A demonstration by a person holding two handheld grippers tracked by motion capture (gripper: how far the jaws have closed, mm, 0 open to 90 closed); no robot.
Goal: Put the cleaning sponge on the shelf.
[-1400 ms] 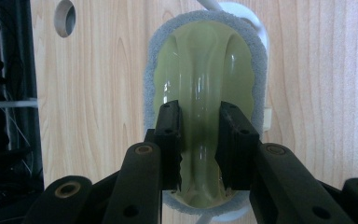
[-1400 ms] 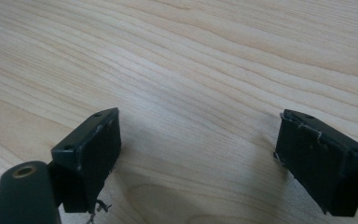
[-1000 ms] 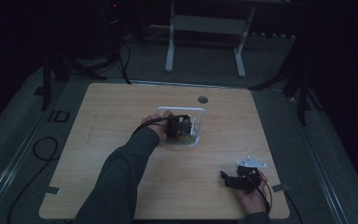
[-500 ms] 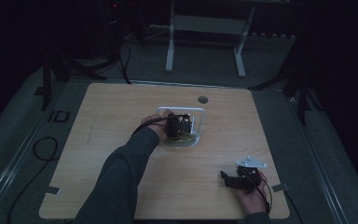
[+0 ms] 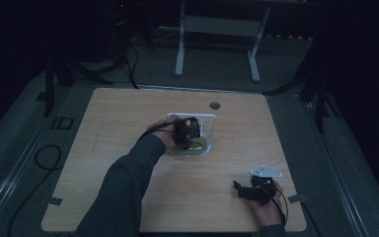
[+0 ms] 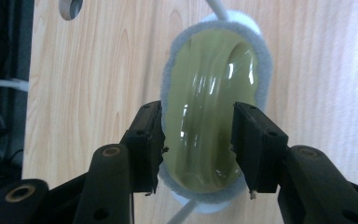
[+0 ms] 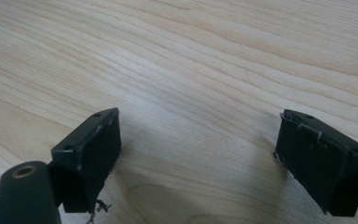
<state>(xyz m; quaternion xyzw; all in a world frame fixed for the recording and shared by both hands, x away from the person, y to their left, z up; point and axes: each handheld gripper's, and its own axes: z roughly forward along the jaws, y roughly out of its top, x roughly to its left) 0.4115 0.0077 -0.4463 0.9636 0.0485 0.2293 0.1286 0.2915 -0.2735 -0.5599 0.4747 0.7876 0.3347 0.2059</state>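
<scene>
Left gripper [image 5: 191, 132] sits over the middle of the wooden table [image 5: 128, 113], inside a white wire rack [image 5: 212, 123]. Its jaws have just been opening and now stand partly apart.

Between them: a yellow-green glass bowl [image 6: 214, 116], standing on edge, glossy. In the high view the bowl [image 5: 193, 146] shows as a pale green patch right at the gripper's tip.

Behind the bowl is a grey fuzzy pad [image 6: 265, 70] that frames its rim all round. White rack wires stick out above and below it.

In the left gripper view [image 6: 198, 149] the two black pads flank the bowl. The left pad looks to be touching the grey edge; the right pad sits against the glass edge. Can't tell if they press or just rest there, so whether the grip is on or already let go is unclear.

A round hole [image 5: 214, 105] in the tabletop lies just beyond the rack, toward the far edge.

Right gripper [image 5: 242, 190] is well apart from the rack, near the table's front right corner, held low in the right hand [image 5: 266, 207]. Grey plate on top. In the right gripper view [image 7: 198, 154] its jaws stand wide apart with nothing between them, only bare wood grain below.

The person's left sleeve [image 5: 123, 187] runs in from the bottom edge up to the rack.
</scene>
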